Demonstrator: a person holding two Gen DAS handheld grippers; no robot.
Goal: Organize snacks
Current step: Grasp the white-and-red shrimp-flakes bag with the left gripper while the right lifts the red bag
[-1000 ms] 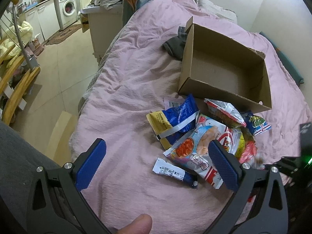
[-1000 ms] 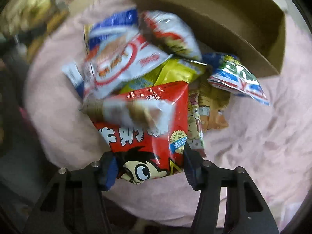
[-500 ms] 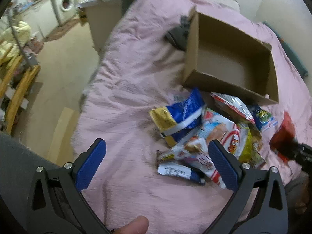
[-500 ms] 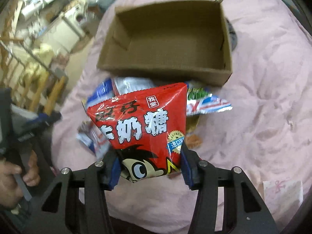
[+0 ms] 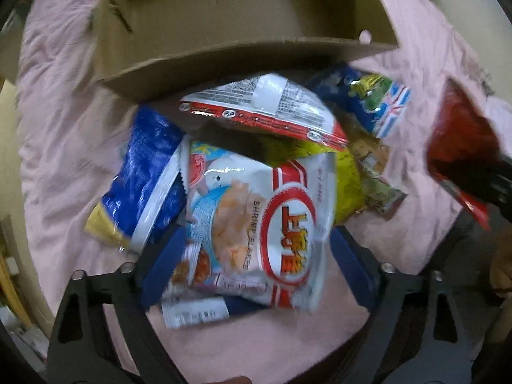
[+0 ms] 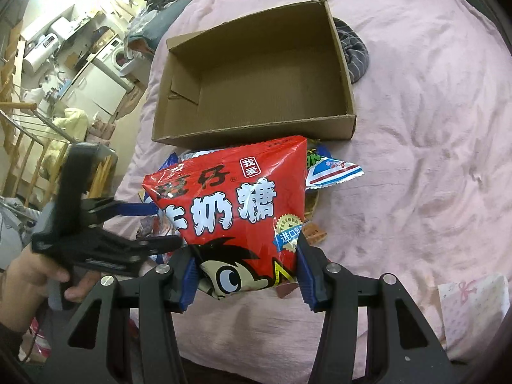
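Observation:
An open cardboard box [image 6: 256, 73] lies empty on the pink bedspread; it also shows in the left wrist view [image 5: 224, 25]. A heap of snack bags lies in front of it. My right gripper [image 6: 244, 275] is shut on a red candy bag [image 6: 230, 211] and holds it up above the heap, short of the box. That bag shows at the right in the left wrist view [image 5: 460, 147]. My left gripper [image 5: 252, 268] has its fingers on both sides of a white shrimp-slices bag [image 5: 256, 224] on top of the heap. Whether it grips the bag I cannot tell.
A blue bag [image 5: 144, 176], a red-and-white bag [image 5: 265, 108], a yellow bag [image 5: 345, 179] and a flag-print bag [image 5: 380, 105] lie in the heap. A striped grey cloth [image 6: 355, 57] lies behind the box. A pink patterned packet [image 6: 473, 310] lies at the right. The bed edge is at the left.
My left gripper has dropped down onto the heap and narrowed around the shrimp-slices bag. My right gripper has lifted the red bag up and back from the heap.

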